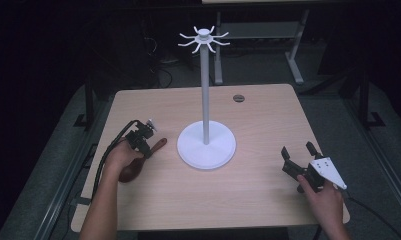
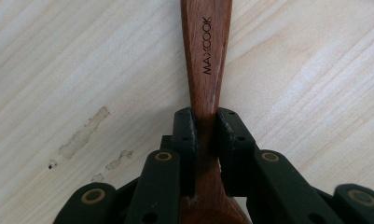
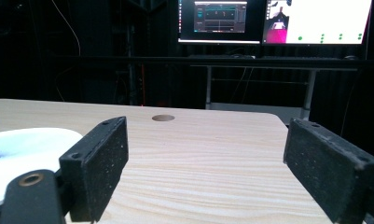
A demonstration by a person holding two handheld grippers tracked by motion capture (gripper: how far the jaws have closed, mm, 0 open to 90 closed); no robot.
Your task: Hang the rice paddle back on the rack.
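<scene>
The left gripper [image 1: 147,141] is clamping the narrow neck of a wooden spoon [image 2: 206,51], both jaws pressing against the sides of the dark handle in the left gripper view. The handle, marked MAXCOOK, is running straight ahead of those jaws over the pale table [image 2: 315,70], while the wider part of the spoon is passing back beneath them toward the hand. In the high view the spoon [image 1: 160,143] is lying on the table with its handle tip just past the gripper and its bowl under the person's left hand [image 1: 122,156].

Just beyond the handle tip, on the side facing the right gripper, a white hook stand [image 1: 206,145] is sitting on its round base, its pole rising to a ring of curved hooks; nothing is lying between the spoon and that base.

The right gripper [image 1: 298,154] is hovering low with its jaws standing wide apart and holding nothing. The stand's base edge [image 3: 31,140] is showing off to the left of its jaws, and a round hole [image 3: 162,118] in the tabletop is lying well ahead of them. Lit monitors [image 3: 273,21] are glowing beyond the table's far edge.
</scene>
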